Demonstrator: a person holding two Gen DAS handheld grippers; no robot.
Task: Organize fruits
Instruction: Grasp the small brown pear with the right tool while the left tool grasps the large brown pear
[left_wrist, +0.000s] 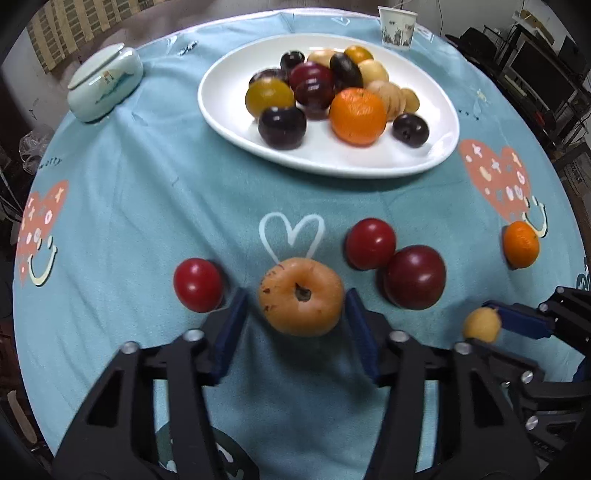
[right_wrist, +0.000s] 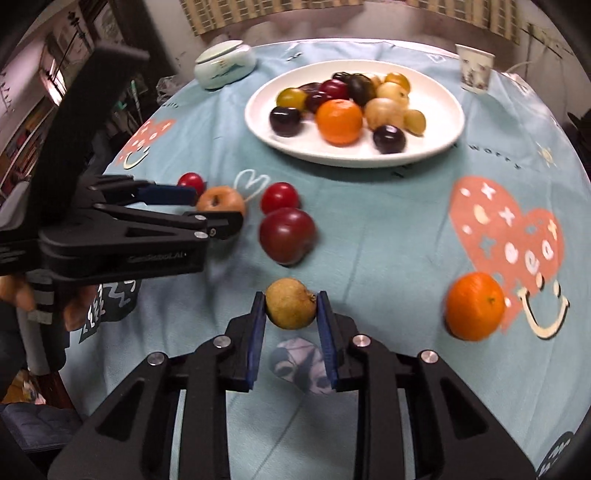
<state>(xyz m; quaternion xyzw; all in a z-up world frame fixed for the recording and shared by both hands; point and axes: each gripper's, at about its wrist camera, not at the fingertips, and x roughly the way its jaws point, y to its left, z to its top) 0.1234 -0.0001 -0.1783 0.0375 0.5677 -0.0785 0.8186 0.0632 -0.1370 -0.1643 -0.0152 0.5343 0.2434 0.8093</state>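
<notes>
Blue tablecloth (right_wrist: 369, 229); right gripper (right_wrist: 291, 306) clamps yellow fruit (right_wrist: 291, 303)

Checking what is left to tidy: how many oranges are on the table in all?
2. One orange lies on the white plate at the front of the pile; the other orange sits loose on the tablecloth, off to the right. The pile may hide more.

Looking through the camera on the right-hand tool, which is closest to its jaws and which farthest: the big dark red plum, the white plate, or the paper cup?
From the right gripper:
1. Dark red plum, on the cloth just beyond the jaws, slightly left.
2. White plate, farther back, mid-table, piled with fruit.
3. Paper cup, at the far edge, on the right.
</notes>
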